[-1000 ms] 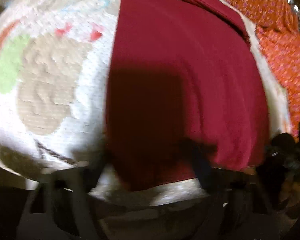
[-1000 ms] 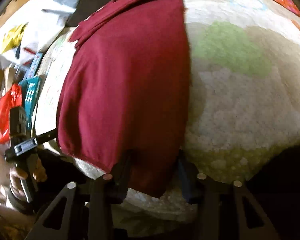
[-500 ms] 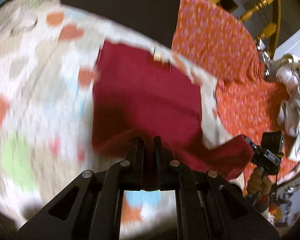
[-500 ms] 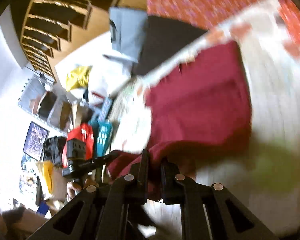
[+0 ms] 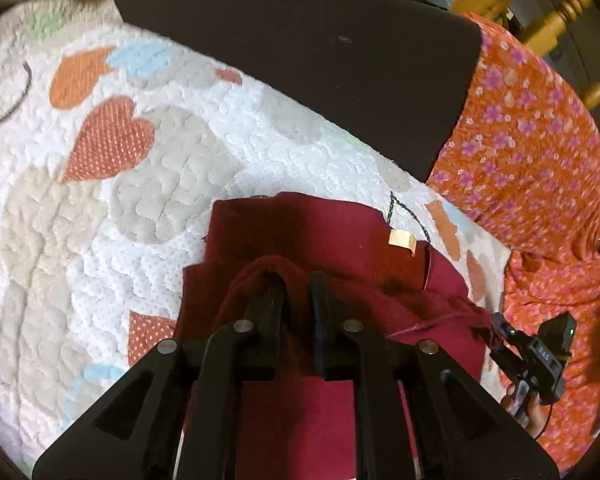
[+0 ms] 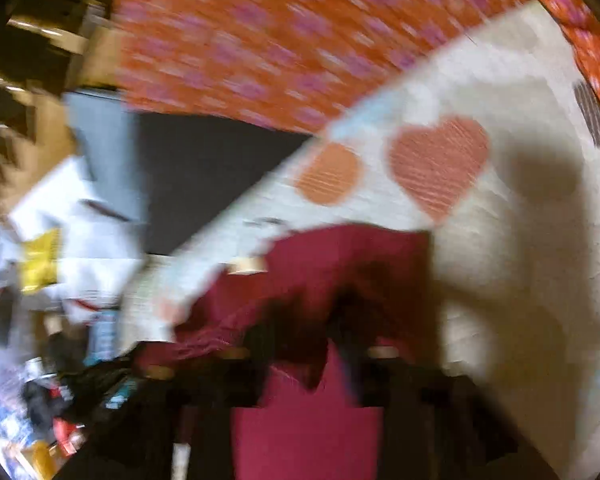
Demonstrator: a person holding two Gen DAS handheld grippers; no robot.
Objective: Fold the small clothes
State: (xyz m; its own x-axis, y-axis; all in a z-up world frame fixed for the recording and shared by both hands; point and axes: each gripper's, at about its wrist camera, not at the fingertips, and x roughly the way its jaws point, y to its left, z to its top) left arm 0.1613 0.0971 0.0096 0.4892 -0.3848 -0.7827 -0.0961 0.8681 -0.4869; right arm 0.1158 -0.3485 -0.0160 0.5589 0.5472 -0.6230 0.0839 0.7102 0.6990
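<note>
A dark red garment point(image 5: 324, 236) lies on a white quilt with hearts point(image 5: 112, 184), its neck label showing at the far end. My left gripper point(image 5: 296, 280) is shut on the garment's near hem, which is carried over the rest of the cloth toward the collar. The right gripper also shows in this view point(image 5: 496, 328), pinching the same hem further right. The right wrist view is blurred: the red garment point(image 6: 340, 260) fills the lower middle and my right gripper point(image 6: 316, 320) seems shut on a fold of it.
A black cushion point(image 5: 320, 60) lies beyond the quilt. Orange flowered fabric point(image 5: 532, 168) covers the right side. A yellow wooden chair point(image 5: 560, 8) stands at the far right. Clutter of bags and boxes point(image 6: 60, 360) sits off the quilt's left edge.
Both grippers closed on the near hem, lifted it, and carried it forward over the garment toward the collar. The garment now lies doubled over.
</note>
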